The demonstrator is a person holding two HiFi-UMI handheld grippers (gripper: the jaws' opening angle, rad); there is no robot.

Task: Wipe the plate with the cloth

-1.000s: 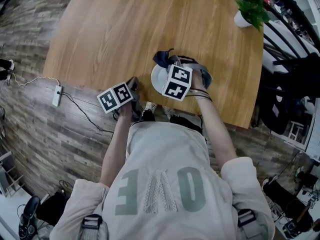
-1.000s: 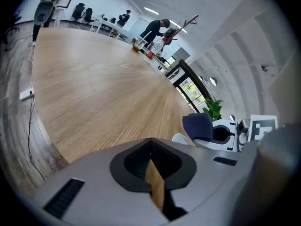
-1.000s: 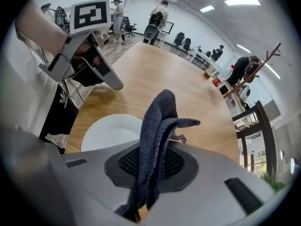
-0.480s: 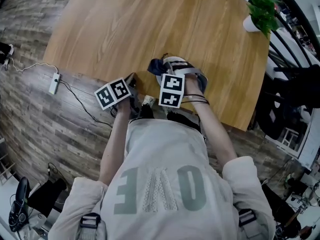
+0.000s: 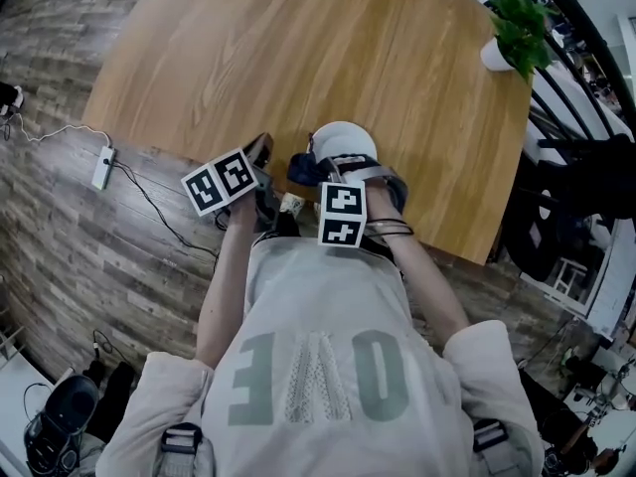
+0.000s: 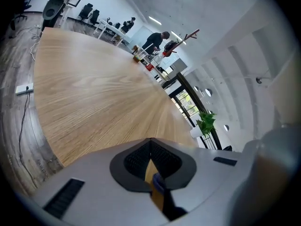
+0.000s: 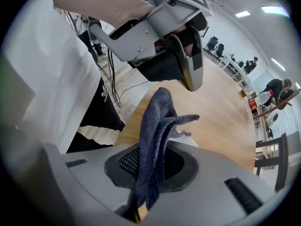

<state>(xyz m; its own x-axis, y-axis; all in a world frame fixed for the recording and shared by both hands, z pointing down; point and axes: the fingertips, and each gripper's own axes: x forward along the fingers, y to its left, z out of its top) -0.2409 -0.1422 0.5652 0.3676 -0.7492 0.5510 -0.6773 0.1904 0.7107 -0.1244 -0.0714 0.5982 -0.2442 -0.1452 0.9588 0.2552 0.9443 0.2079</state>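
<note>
A white plate (image 5: 344, 139) sits on the wooden table (image 5: 298, 48) close to its near edge. A dark blue cloth (image 5: 302, 170) hangs bunched at the plate's near-left rim, and my right gripper (image 5: 312, 174) is shut on it. In the right gripper view the cloth (image 7: 157, 126) stands up between the jaws of my right gripper (image 7: 150, 166), with a sliver of the plate (image 7: 182, 138) behind it. My left gripper (image 5: 262, 151) hovers just left of the cloth, shut and empty. In its own view, my left gripper (image 6: 151, 149) faces out over bare table.
A potted plant (image 5: 517, 28) stands at the table's far right corner. Black chairs (image 5: 586, 167) crowd the right side. A power strip (image 5: 101, 167) with its cable lies on the floor to the left. The table's near edge runs just under both grippers.
My right gripper has dragged the cloth left and toward me, off the plate's middle to its near-left rim. The plate's face now shows bare. My left gripper rose slightly.
</note>
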